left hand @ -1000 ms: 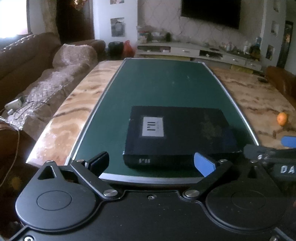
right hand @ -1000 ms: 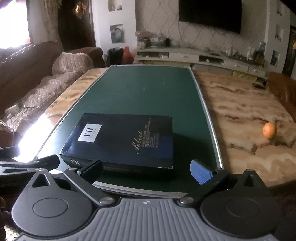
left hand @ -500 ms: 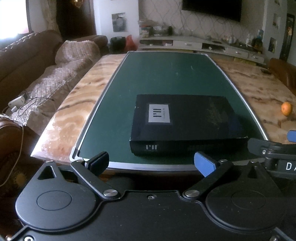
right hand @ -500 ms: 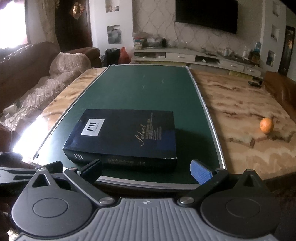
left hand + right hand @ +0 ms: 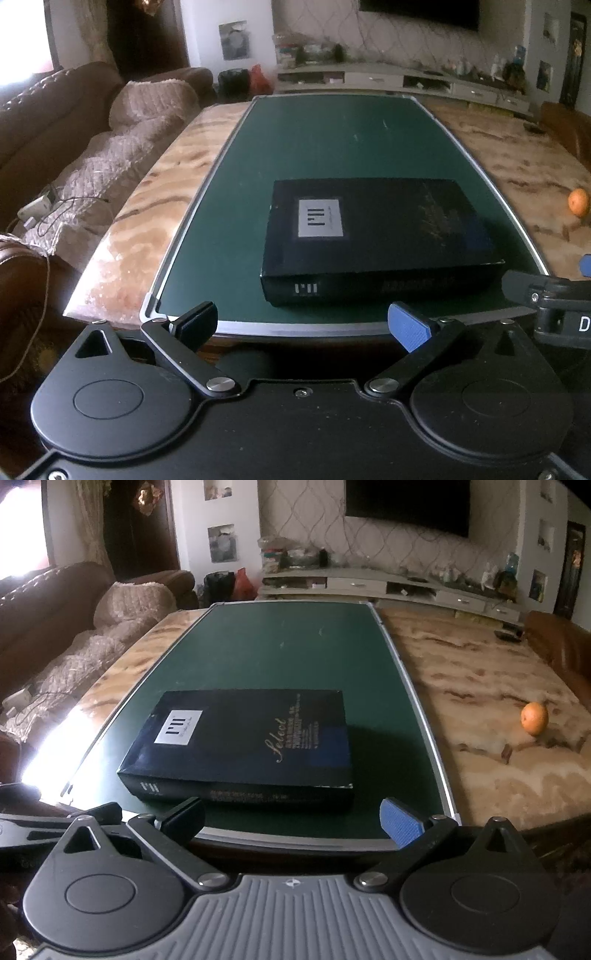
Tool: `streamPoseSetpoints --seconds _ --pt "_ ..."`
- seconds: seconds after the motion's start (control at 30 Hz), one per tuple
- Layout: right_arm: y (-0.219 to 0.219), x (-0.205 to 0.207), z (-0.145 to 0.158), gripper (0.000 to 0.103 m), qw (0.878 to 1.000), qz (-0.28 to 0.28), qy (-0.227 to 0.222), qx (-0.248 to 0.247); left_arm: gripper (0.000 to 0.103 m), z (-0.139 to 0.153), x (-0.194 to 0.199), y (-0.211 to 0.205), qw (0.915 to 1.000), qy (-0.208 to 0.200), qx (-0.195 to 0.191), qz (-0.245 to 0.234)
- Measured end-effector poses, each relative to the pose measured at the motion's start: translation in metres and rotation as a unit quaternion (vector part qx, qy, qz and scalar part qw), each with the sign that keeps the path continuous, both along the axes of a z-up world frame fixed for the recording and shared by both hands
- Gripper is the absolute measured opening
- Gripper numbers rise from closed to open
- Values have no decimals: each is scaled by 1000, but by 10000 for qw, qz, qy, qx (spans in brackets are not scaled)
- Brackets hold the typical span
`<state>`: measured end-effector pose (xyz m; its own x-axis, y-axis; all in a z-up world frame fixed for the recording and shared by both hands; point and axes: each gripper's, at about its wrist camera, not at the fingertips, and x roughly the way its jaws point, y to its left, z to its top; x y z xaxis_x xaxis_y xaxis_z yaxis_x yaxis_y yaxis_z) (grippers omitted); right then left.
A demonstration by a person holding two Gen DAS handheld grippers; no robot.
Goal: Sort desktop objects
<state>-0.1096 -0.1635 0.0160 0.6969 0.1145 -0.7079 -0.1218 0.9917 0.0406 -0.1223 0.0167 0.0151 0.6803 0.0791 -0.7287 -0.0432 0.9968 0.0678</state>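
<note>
One box (image 5: 376, 236) sits flat on the green mat (image 5: 332, 147), label side up, spine toward the cameras, close to the mat's near edge. It lies square to that edge, which reads as deliberate placement, though whether it was put there or awaits pickup can't be told from this. Lid looks shut; contents hidden.

One orange (image 5: 534, 718) rests on the bare marble table (image 5: 480, 686), well apart from the box, off the mat to the right. Looks like a stray item. Whether it belongs to the sort is unclear.

Two grippers. Left gripper (image 5: 303, 323) hangs just off the table's near edge, jaws spread wide, nothing between them, pointed at the box spine. Right gripper (image 5: 291, 821) does the same from the right, jaws apart and empty, box ahead and a bit left. Neither touches the box. Each shows one black pad and one blue pad. The right gripper's body pokes into the left view at the right edge; the left gripper's body pokes into the right view at the left edge, so they sit side by side.

Count: box 1, orange 1, mat 1, table 1, grippers 2. No other loose desktop items on the mat. This fits a sort already finished with everything boxed, or one where the box is about to be handled; can't settle which.

Background: sofa (image 5: 55, 122), TV cabinet (image 5: 388, 585), one TV (image 5: 406, 506) on the wall.
</note>
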Motion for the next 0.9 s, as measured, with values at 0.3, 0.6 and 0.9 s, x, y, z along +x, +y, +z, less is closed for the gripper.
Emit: streamPoseSetpoints --seconds 0.3,0.6,0.9 --pt "-1 8 -4 103 9999 -6 107 36 100 -4 11 6 10000 45 -79 14" --pt "0 13 -10 103 9998 29 189 56 100 -4 20 10 9999 77 -112 56" --pt "-3 16 -11 103 9998 14 169 108 100 -5 23 11 9998 98 -150 78"
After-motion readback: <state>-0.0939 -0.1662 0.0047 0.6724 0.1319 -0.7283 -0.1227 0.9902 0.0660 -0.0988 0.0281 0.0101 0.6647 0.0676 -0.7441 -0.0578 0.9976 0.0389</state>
